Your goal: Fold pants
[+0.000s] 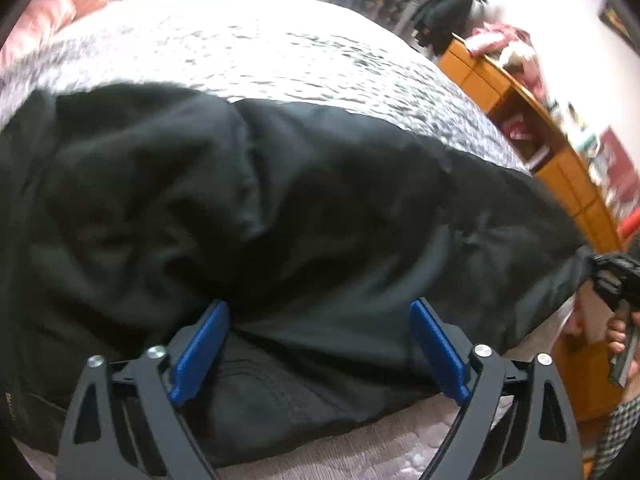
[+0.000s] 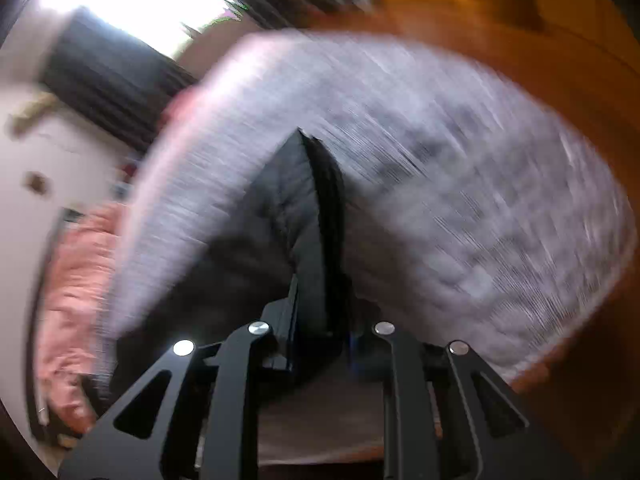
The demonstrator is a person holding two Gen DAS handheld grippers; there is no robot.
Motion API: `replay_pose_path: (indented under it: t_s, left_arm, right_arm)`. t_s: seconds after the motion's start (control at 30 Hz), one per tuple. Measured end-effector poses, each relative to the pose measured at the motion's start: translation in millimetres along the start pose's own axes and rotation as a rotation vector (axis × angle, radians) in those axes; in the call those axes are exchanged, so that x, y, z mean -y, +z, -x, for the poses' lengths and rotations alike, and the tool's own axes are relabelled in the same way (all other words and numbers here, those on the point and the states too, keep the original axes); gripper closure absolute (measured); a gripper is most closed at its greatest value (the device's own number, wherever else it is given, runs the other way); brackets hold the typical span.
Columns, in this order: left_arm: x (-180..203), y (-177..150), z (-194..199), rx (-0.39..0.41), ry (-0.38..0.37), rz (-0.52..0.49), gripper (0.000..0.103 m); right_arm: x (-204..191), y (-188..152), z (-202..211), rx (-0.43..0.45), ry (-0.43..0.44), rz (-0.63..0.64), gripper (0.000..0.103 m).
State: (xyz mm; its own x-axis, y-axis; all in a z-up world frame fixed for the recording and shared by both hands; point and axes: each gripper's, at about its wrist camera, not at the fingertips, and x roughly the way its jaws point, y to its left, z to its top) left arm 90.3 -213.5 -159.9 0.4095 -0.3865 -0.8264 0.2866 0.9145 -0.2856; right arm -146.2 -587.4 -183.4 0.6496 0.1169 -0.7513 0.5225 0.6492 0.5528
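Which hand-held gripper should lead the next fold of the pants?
Right. The right hand-held gripper is already clamped on the black pants; the left hand-held gripper is open, its pads only straddling the fabric.

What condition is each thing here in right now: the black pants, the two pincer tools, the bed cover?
black pants: crumpled on the bed, not yet folded, one end pulled up taut
left gripper: open, jaws wide apart over the pants' near edge
right gripper: shut on the black pants, fabric pinched between the jaws
bed cover: spread flat under the pants
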Motion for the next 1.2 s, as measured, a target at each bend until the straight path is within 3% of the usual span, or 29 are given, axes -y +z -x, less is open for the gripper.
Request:
replay_pose_path:
  t_s: [0.03,0.1,0.17,0.23,0.3,0.33,0.4,0.47,0.6,0.67,0.9,1.1,1.2]
  left_arm:
    - [6,-1,2,-0.006,0.012,-0.022,0.011]
    - [10,-2,12,-0.011,-0.010,-0.020,0.011]
    - [5,-3,29,0.034,-0.025,-0.011,0.010]
    - [-7,-4,37,0.071,0.017,-0.001,0.010]
    - [-22,-5,29,0.053,0.040,0.035,0.010]
    - [-31,-8,15,0.008,0.029,0.045,0.010]
    - [-22,-11,11,0.015,0.064,-0.047,0.009]
    - [-14,-10,15,-0.002,0.072,-0.071,0.009]
    - [-33,-6,44,0.032,-0.062,0.093,0.009]
    - [-42,-5,57,0.055,-0.076,0.134,0.009]
    - [-93,-20,112,0.151,-0.017,0.216,0.009]
    - [-140,-48,142,0.192,0.017,0.328,0.009]
    - [-161,-54,152,0.204,0.037,0.366,0.009]
  right_arm:
    - [12,-7,-14,-0.030,-0.018,-0.022,0.086]
    - [19,-12,-16,-0.011,0.013,-0.051,0.086]
    - [15,-11,-7,0.023,0.043,-0.060,0.086]
    - [9,-13,-2,0.043,0.039,-0.046,0.086]
    - [9,-12,-10,0.013,-0.012,-0.044,0.086]
    - [9,-12,-14,-0.003,-0.025,-0.051,0.085]
    - [4,-12,-14,-0.005,-0.035,-0.080,0.086]
    - [-6,-8,-1,0.033,-0.036,-0.047,0.086]
    - [-68,-4,44,0.118,0.050,0.075,0.086]
    - [-103,-8,59,0.150,0.078,0.161,0.086]
    - [-237,-48,72,0.172,0.179,0.466,0.086]
    - [-319,-112,44,0.099,0.227,0.661,0.086]
    - [-356,-147,22,0.015,0.301,0.705,0.085]
